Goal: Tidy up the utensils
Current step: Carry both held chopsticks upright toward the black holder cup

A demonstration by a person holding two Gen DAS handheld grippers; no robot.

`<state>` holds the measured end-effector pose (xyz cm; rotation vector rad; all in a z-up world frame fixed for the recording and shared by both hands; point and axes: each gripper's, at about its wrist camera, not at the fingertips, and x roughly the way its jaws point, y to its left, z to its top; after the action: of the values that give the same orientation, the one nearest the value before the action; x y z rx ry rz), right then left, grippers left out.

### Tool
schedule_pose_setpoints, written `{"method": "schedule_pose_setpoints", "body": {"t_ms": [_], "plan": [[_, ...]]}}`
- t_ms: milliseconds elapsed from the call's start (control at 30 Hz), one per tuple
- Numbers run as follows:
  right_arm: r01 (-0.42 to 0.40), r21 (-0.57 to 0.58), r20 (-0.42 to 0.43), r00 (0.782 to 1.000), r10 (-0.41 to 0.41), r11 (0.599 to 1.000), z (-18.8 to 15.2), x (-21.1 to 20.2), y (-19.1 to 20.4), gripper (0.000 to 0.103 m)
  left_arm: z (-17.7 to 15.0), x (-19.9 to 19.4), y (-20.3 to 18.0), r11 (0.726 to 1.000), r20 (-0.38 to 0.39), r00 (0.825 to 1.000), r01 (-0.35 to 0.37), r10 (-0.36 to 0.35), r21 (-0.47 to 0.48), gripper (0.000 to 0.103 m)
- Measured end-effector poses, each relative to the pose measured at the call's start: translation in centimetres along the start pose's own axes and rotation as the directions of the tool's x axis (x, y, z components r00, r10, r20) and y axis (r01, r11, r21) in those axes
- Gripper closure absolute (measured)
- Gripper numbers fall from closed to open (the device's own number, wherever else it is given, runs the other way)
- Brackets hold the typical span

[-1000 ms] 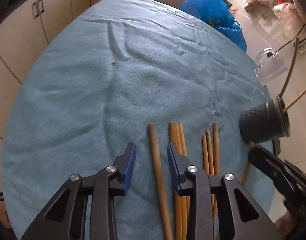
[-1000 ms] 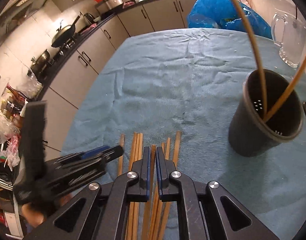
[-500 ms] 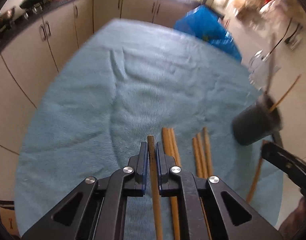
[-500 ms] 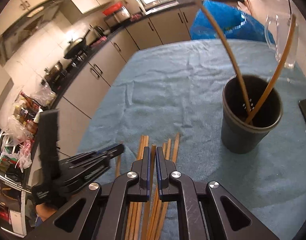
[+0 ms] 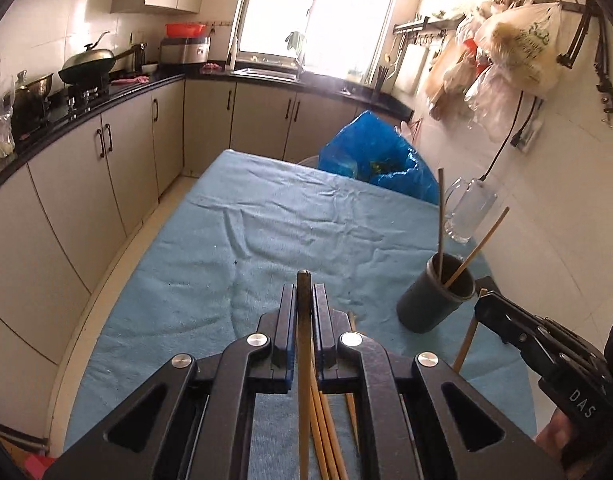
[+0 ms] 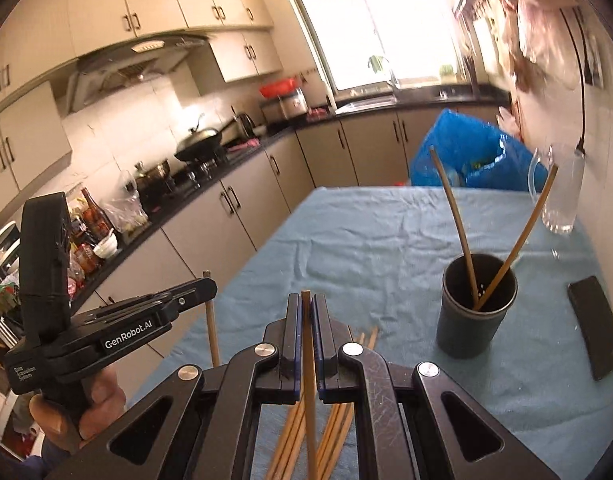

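Left wrist view: the left gripper (image 5: pixel 305 300) pinches 1 dark-tipped chopstick (image 5: pixel 304 344) between its pads, lifted clear of the blue cloth-covered table (image 5: pixel 234 240). The jaws have just been closing, and the stick is now clamped between them. The other loose chopsticks (image 5: pixel 326 432) lie on the cloth near the table's near edge. The dark holder cup (image 5: pixel 436 300) stands toward the right edge with 2 sticks already leaning in it. Against the frame 1 second back, when the fingers stood spread around the stick on the cloth, the view now sits higher and takes in the kitchen window.

Right wrist view: the right gripper (image 6: pixel 306 316) is pressed tight on a pale chopstick (image 6: pixel 309 360), raised above the pile. The cup is ahead and to the right, beside a dark flat slab (image 6: pixel 596 332) at the right edge. Compared with 1 second earlier, the cup looks farther off and lower in the view, while the grip is unchanged.

Step in hand appears to be carrying 2 picked sticks to the cup; next each tip likely needs aiming over the rim before release.
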<state>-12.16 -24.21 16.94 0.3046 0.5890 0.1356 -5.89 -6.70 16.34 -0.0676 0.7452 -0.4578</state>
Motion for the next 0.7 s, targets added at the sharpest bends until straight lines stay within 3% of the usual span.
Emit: {"method": "schedule_pose_setpoints", "body": {"t_ms": [700], "plan": [[-0.010, 0.027, 0.094, 0.996, 0.007, 1.000, 0.4, -3.3, -0.4, 0.097, 0.2, -3.3, -1.3, 1.000, 0.064, 0.998, 0.004, -0.005, 0.023, 0.096]]}}
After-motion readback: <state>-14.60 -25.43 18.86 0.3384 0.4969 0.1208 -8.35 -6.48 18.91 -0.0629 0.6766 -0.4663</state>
